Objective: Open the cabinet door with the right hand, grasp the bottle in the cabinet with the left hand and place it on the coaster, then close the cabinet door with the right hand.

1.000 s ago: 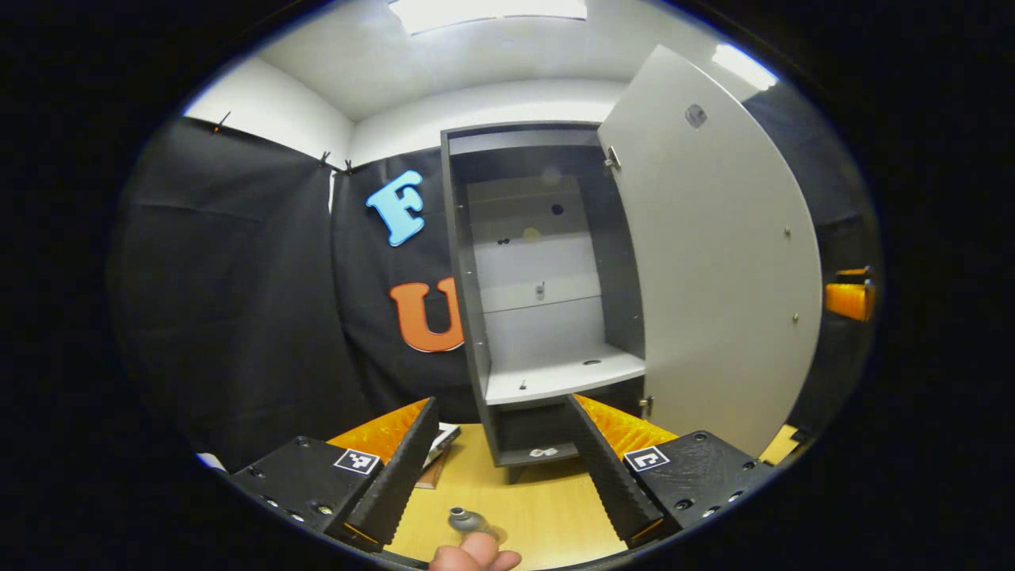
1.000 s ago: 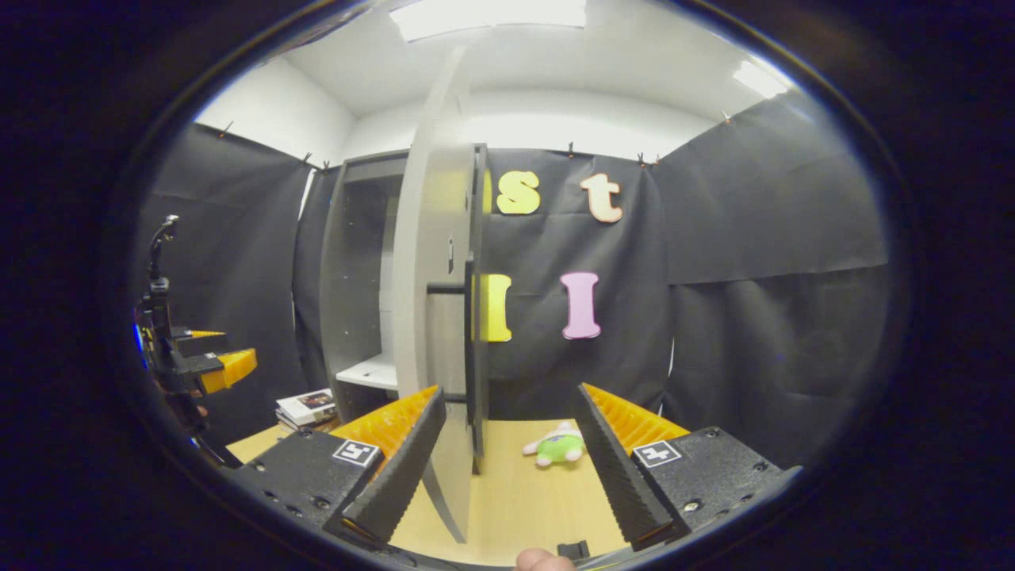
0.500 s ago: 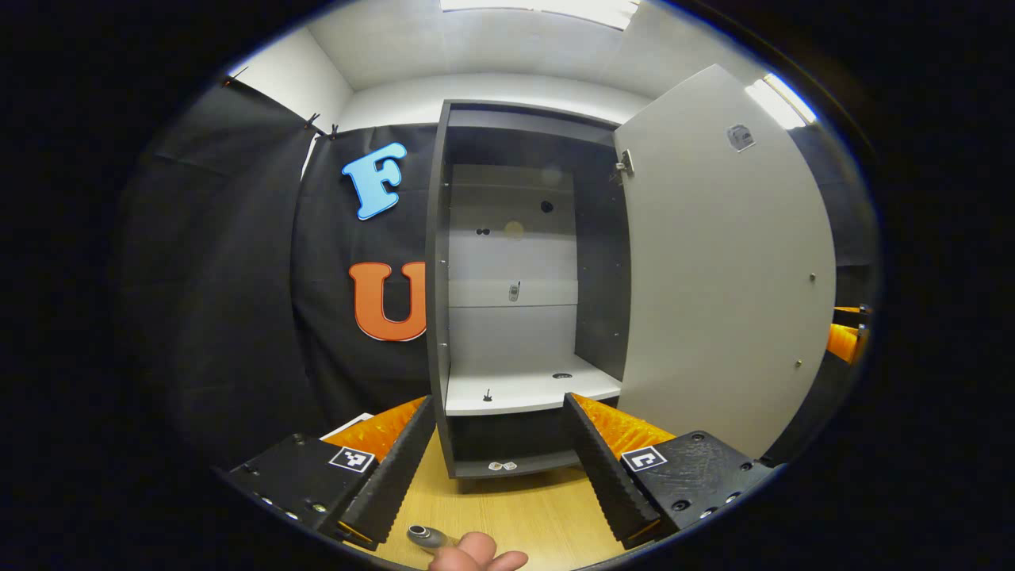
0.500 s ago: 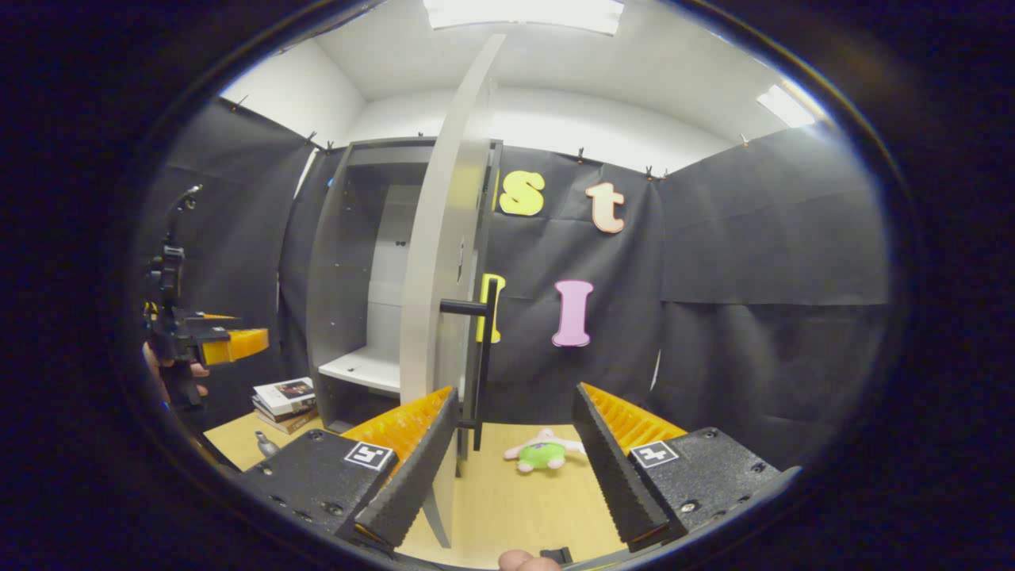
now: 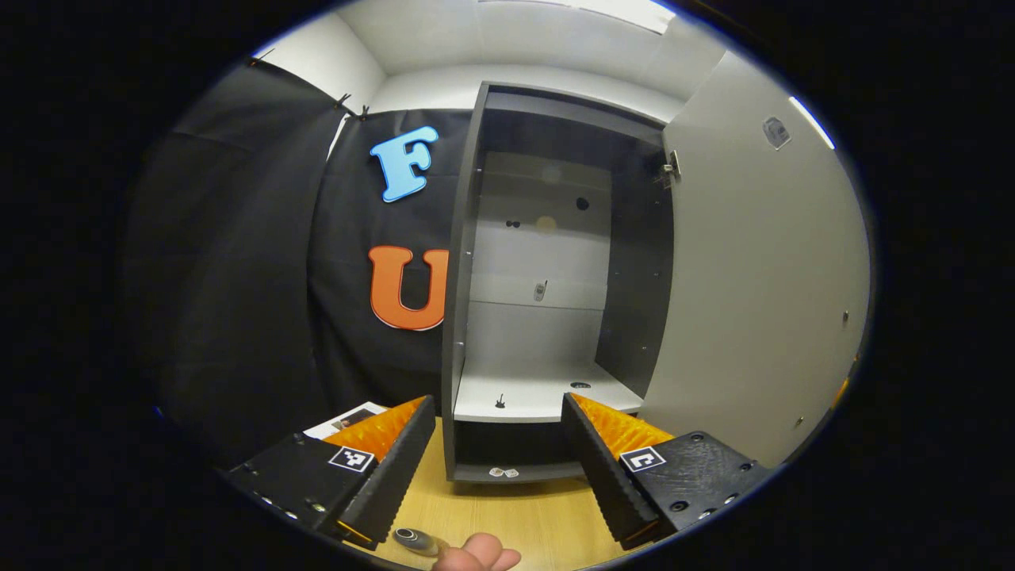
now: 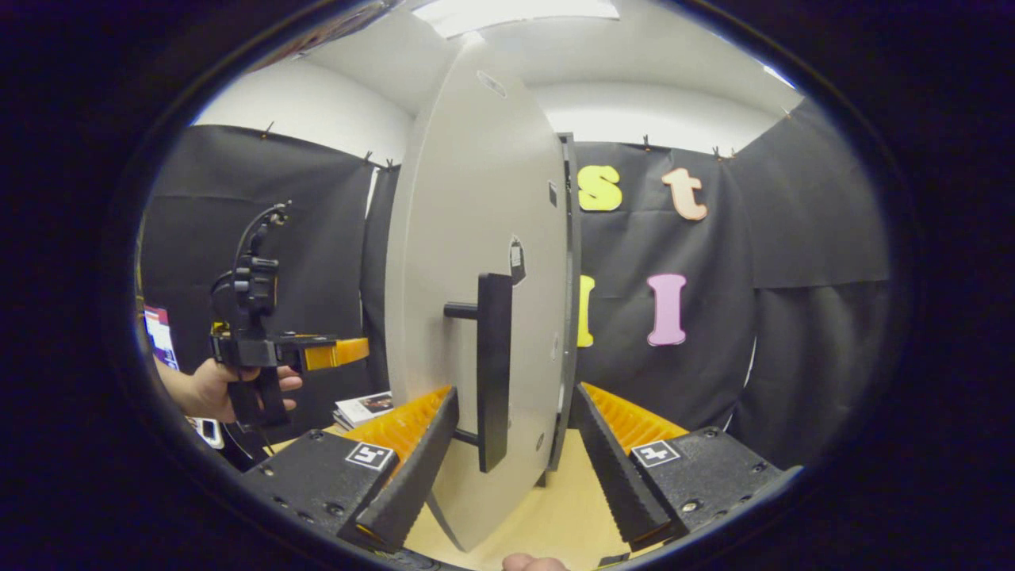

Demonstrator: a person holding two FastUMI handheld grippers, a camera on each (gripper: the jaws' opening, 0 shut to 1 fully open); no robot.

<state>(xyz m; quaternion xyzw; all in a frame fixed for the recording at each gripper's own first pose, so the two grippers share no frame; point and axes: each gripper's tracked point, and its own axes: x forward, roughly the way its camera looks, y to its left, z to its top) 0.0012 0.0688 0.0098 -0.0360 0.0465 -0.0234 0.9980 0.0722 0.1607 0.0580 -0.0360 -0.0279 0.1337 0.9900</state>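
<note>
A light wooden desk [image 5: 531,519] runs along the bottom of the left gripper view and shows again in the right gripper view. A stack of books [image 6: 363,408] lies on the desk at its left side in the right gripper view, against the black cloth wall; in the left gripper view one pale cover corner of the stack peeks out at the left. Black cloth [image 5: 238,262] hangs as the booth's wall, clipped along its top edge to a white wall [image 6: 317,103] above it. Ceiling light panels [image 6: 515,8] glow overhead. At the far left of the right gripper view a small red and white object [image 6: 161,337] sits by the edge, too blurred to identify.
</note>
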